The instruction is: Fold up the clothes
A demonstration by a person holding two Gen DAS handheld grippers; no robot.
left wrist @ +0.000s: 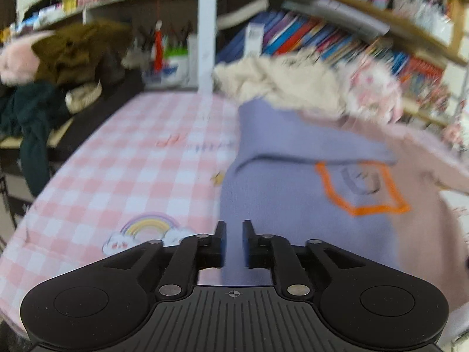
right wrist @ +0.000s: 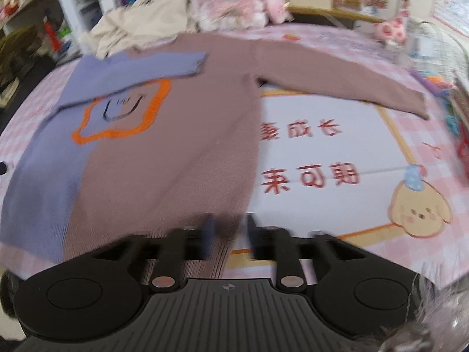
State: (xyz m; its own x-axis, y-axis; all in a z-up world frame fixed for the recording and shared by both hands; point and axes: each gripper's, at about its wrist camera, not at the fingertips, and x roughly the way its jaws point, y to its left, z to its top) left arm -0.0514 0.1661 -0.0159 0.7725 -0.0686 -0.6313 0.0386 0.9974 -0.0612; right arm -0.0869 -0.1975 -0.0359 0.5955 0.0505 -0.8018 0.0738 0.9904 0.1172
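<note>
Right wrist view: sweater (right wrist: 164,135) lies flat ahead of my right tongs (right wrist: 228,234) — purple sleeve (right wrist: 140,67) folded across chest, brown sleeve (right wrist: 337,79) out, unfolded. Left tongs (left wrist: 234,242) over purple side. Both pairs apart, holding nothing.

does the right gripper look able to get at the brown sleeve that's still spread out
Probably yes. The right gripper is open over the sweater's hem, and the brown sleeve lies flat on the tablecloth with nothing on top of it.

The sweater (right wrist: 164,152) is half lavender, half dusty mauve, with an orange outline (a smiling face inside). The cloth (left wrist: 123,170) is pink-and-white check with a rainbow (left wrist: 149,227).
</note>
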